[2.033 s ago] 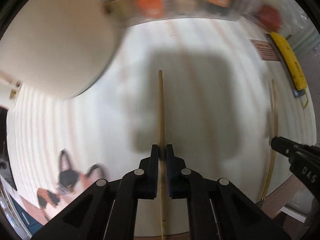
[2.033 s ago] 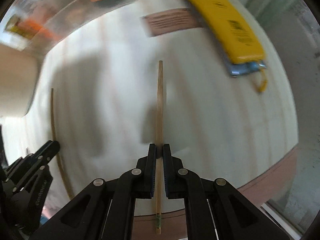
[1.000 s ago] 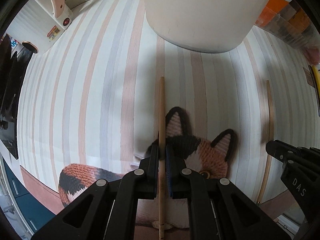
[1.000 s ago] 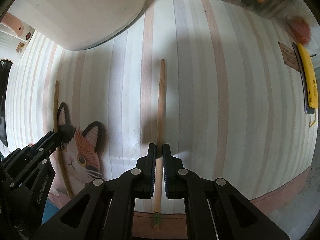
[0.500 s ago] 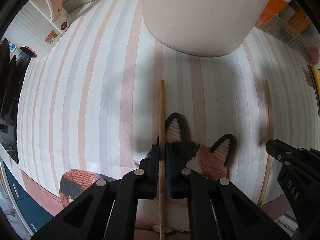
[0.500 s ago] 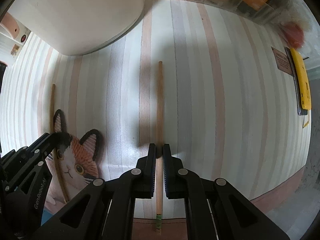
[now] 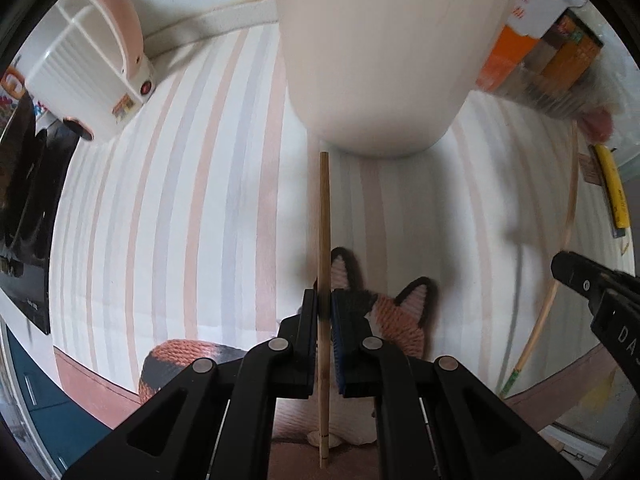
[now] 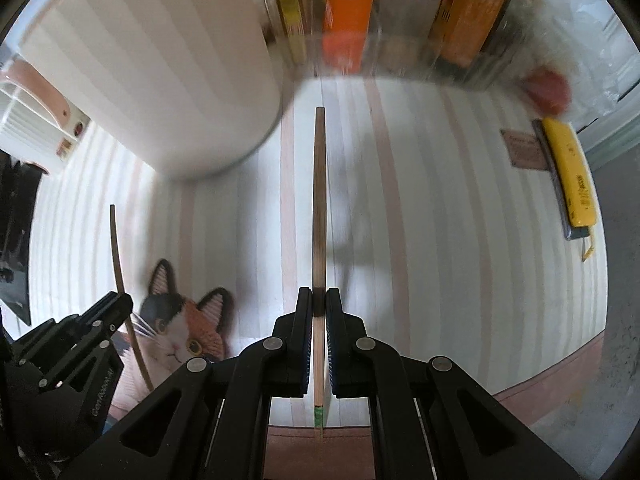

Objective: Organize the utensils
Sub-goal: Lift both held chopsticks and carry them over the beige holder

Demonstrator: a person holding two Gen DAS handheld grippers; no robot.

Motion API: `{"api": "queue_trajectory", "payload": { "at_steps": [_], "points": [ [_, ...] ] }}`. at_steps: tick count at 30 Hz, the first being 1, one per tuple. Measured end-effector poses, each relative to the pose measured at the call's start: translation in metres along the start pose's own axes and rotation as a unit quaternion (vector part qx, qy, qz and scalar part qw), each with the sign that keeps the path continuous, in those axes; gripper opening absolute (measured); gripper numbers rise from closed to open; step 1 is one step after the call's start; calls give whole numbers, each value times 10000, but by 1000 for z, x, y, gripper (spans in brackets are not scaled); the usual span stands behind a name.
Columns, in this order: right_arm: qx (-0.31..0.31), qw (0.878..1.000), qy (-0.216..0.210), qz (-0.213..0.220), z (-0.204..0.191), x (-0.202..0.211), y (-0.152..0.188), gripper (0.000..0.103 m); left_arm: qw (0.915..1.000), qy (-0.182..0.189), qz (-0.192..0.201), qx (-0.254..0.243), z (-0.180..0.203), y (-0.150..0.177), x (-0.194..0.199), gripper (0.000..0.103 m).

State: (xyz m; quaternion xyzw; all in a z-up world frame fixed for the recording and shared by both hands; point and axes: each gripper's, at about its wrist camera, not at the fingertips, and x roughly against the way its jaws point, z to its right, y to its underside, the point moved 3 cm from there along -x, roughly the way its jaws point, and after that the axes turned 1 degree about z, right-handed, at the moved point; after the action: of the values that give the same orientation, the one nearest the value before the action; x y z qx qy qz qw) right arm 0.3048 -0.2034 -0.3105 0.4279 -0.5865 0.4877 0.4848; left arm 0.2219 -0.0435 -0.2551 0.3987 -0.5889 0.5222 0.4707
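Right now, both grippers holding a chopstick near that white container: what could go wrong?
1. The left gripper pinches its chopstick low on the shaft; the long free end could twist in the grip.
2. Its tip sits near the base of the white container, so pushing forward may hit the wall.
3. The right gripper and its chopstick are close; the sticks could clash.

I see two slim wooden chopsticks, one (image 7: 324, 236) pinched mid-shaft and pointing at the white container's base, the other (image 8: 319, 216), green-banded at its near end, clamped likewise, pointing forward.
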Motion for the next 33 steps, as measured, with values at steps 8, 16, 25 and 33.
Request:
{"api": "queue_trajectory", "payload": {
  "at_steps": [8, 16, 25, 33],
  "points": [
    [-30, 9989, -125, 446, 5, 36, -8, 7, 9990, 32, 440, -17, 8, -9, 30, 4],
    [-130, 9966, -277, 760, 5, 60, -20, 7, 9959, 90, 897, 77, 12, -22, 62, 4],
    [-193, 9908, -566, 1217, 10, 106, -35, 7, 9868, 463, 1541, 209, 13, -41, 125, 4],
    [-356, 9797, -874, 1770, 19, 165, -64, 7, 9691, 1036, 2207, 388, 15, -76, 195, 4]
  ]
}}
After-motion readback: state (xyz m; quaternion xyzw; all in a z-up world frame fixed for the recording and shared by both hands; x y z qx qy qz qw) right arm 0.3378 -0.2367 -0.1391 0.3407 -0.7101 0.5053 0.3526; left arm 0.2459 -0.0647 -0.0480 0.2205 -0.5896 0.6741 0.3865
